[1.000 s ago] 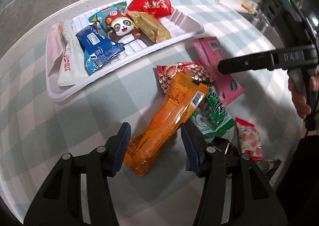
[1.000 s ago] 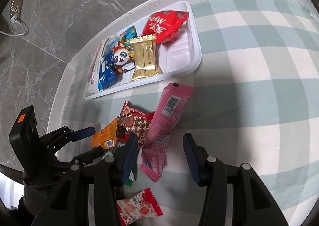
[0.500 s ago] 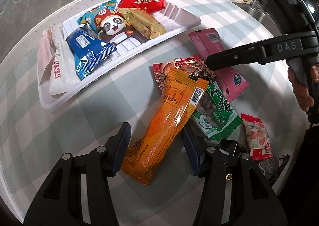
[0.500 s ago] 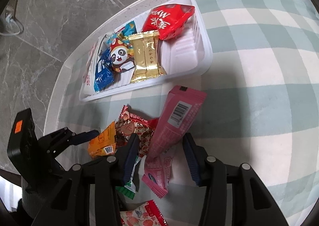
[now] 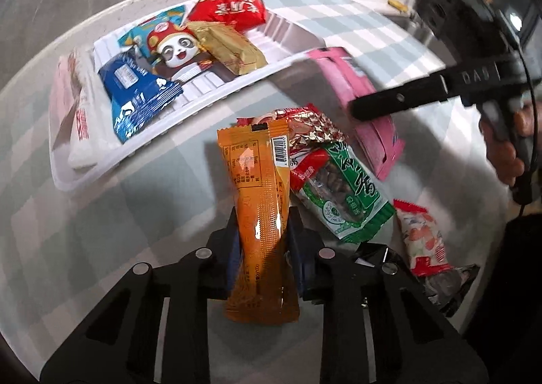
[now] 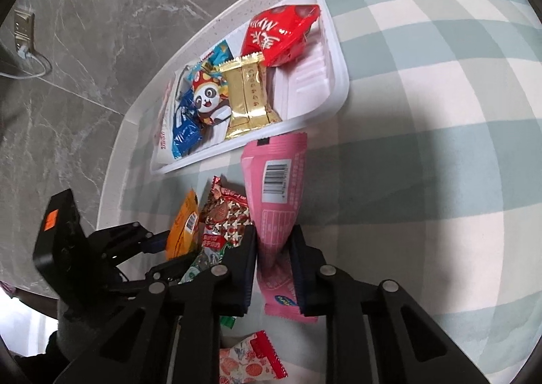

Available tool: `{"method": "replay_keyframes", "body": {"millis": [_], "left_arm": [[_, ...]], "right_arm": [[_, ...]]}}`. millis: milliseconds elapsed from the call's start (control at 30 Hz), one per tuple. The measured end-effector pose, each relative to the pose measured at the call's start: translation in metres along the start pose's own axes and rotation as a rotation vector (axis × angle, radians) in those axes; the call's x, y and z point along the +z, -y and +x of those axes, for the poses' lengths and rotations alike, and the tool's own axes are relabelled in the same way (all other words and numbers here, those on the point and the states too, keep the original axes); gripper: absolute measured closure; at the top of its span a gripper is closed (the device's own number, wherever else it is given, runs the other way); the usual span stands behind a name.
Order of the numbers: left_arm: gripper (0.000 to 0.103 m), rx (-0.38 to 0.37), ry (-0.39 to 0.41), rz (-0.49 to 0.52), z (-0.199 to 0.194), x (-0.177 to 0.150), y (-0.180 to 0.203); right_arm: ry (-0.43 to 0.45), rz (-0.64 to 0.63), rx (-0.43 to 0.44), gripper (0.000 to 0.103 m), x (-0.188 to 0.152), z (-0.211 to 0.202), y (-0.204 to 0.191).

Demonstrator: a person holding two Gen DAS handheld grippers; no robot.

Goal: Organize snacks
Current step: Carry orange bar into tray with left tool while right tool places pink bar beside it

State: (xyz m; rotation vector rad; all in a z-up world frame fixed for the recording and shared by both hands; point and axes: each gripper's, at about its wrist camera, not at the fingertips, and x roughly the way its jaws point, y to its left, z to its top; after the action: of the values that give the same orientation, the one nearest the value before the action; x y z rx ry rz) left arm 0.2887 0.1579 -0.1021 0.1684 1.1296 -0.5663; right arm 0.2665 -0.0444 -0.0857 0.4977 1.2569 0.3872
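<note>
Both pairs of jaws, apart a second ago, now pinch packets: the left gripper (image 5: 263, 241), closing, clamps the orange packet (image 5: 259, 201), the right gripper (image 6: 273, 257) the pink packet (image 6: 276, 201). Both point steeply down at the surface (image 6: 423, 146), just beside the white tray (image 6: 333, 85).

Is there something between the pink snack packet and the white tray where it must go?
Nothing visible: the pink snack packet, pinched by the right hand-held gripper, points at the white plastic tray, its top end at the near rim.
</note>
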Motion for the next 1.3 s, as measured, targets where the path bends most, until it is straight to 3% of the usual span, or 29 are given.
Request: {"method": "replay_keyframes", "body": {"millis": [533,1300], "left_arm": [[0.081,-0.079,0.088,-0.154,-0.034,-0.014,-0.019],[0.081,-0.122,0.187,-0.253,-0.059,0.029,-0.041]], "right_arm": [[0.054,0.060,0.086,0.083,-0.005,-0.036,0.009],[0.086,-0.017,0.113,0.083,0.038,-0.041,-0.017]]}}
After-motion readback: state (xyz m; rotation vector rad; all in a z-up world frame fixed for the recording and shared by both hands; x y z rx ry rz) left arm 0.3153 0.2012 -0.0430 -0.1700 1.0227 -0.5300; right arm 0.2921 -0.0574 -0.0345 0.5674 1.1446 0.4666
